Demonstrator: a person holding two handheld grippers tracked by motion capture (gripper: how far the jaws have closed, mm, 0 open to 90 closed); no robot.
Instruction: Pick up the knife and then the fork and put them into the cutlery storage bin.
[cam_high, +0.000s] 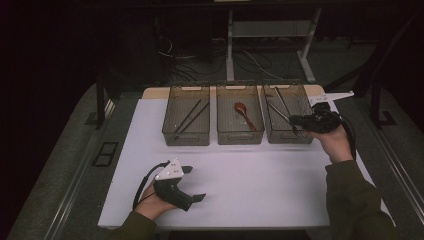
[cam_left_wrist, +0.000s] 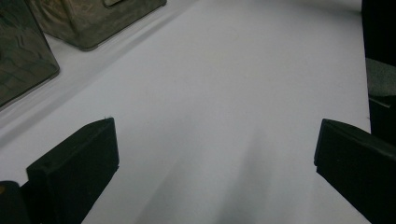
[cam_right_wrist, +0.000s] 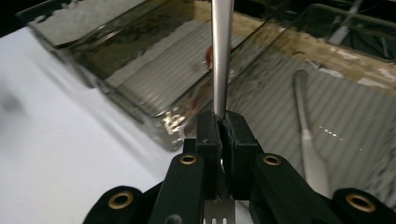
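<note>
Right gripper (cam_right_wrist: 219, 128): jaws clamped on a metal fork (cam_right_wrist: 221, 56) above the right-hand bin (cam_high: 289, 134). Left gripper (cam_high: 192, 184): jaws apart, empty, well short of that bin.

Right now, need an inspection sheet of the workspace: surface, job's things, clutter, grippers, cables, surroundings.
Surface: white tabletop, bare in front of the bins.
Job's things: fork clamped by its handle, tines toward the camera, over the right bin, which holds another metal utensil.
Clutter: left bin with dark sticks; middle bin with a red-brown spoon.
Grippers: right gripper shut on the fork; left gripper open, low over the table.
Cables: black cable from the left gripper; loose cables on the floor behind.
Surroundings: dark room, desk frame behind.
</note>
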